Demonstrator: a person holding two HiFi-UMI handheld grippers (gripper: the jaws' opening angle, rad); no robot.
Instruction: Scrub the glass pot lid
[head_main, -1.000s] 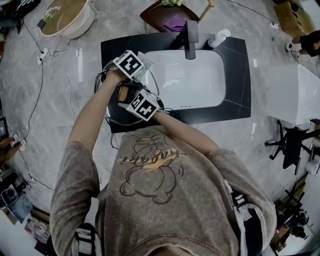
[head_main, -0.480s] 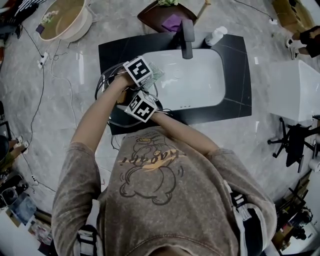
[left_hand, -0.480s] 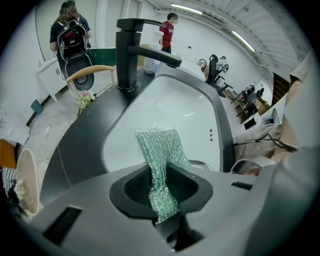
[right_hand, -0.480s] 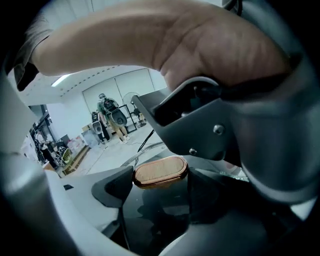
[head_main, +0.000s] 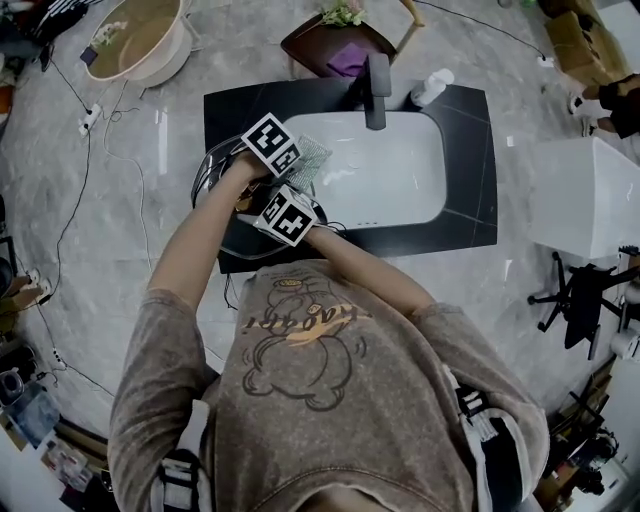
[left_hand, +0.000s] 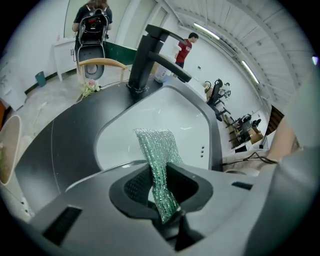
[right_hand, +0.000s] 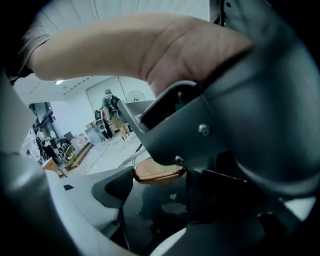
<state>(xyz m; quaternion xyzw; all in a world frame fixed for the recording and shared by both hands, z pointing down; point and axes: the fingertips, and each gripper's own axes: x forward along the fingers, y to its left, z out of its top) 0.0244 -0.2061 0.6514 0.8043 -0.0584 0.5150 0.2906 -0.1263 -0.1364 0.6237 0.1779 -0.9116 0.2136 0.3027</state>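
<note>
1. The left gripper (left_hand: 161, 187) has its jaws pressed together on a green sparkly scrub cloth (left_hand: 155, 145). The cloth's free end stands up past the jaw tips over the white sink (head_main: 400, 170).
2. The right gripper (right_hand: 155, 182) has its jaw tips against either side of the wooden knob (right_hand: 157, 171) of the glass pot lid (right_hand: 150, 212). Dark glass shows in the gap below the knob.
3. The lid lies on the black counter (head_main: 470, 130), left of the sink and under both grippers. In the head view it is mostly covered.
4. The left marker cube (head_main: 272, 142) is far-left of the right marker cube (head_main: 290, 215). The two are close together, with the person's forearm (right_hand: 125, 45) crossing above the right gripper.
5. Compared with 1.0 s ago, the left cube sits a bit nearer and further right. The cloth now shows clear of that cube on its right side, at the sink's left edge, where before it peeked out behind the cube.
6. Compared with 1.0 s ago, the knob was visible in the head view between the cubes. The grippers now hide it there.
7. Compared with 0.5 s ago, both cubes are almost in the same place, with only a small shift. The right cube has barely moved across all three frames.
8. The black faucet (head_main: 377, 85) is at the far rim of the sink, with a white bottle (head_main: 432, 85) just right of it.
</note>
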